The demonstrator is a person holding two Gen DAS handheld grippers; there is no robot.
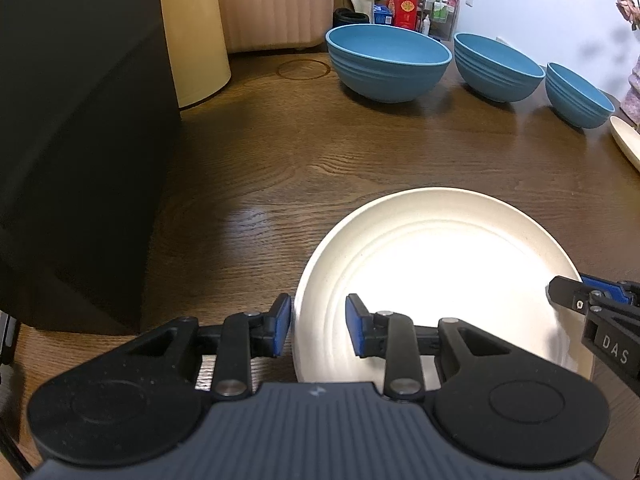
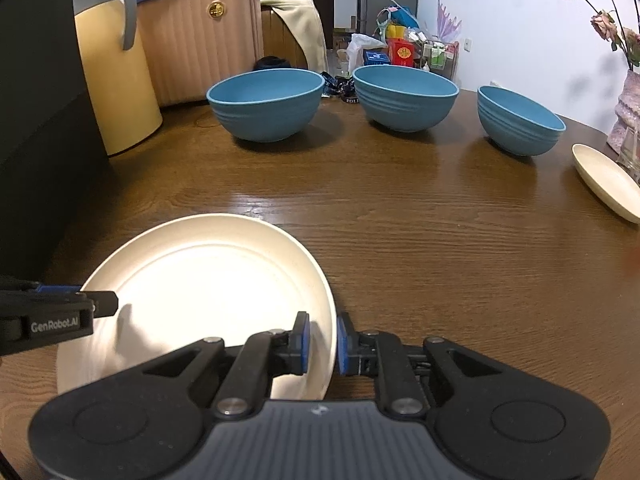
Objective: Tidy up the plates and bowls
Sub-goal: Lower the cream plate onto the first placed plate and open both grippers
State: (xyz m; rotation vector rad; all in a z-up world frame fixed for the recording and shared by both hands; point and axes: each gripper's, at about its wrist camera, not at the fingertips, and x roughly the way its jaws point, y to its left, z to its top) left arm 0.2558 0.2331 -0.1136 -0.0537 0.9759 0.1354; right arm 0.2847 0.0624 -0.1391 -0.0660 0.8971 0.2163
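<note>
I hold two grippers, and both are at the big cream plate (image 2: 208, 280). The plate is on the brown wooden table (image 2: 440, 240), low down in both of my cameras. In the right camera it is at about 8 o'clock, and in the left camera at about 5 o'clock.

My right gripper (image 2: 322, 344) is nearly closed. Its two blue pads pinch the plate's edge at the plate's 4 o'clock side, one pad inside the rim and one outside.

My left gripper (image 1: 319, 326) is partly open. The plate's edge, at its 8 o'clock side, sits between the pads. The outer pad is right beside the rim. The inner pad stands over the plate with a gap, so this gripper is not squeezing.

At 12 o'clock, far across the table, three blue bowls stand in a row, a big one (image 2: 266, 106), a middle one (image 2: 406, 96) and a small one (image 2: 520, 120). They do not touch each other.

At 3 o'clock a second cream plate (image 2: 604, 180) lies at the table's edge, just beside a pink vase (image 2: 628, 116).

At 10 o'clock is a yellow bin (image 2: 116, 80).
</note>
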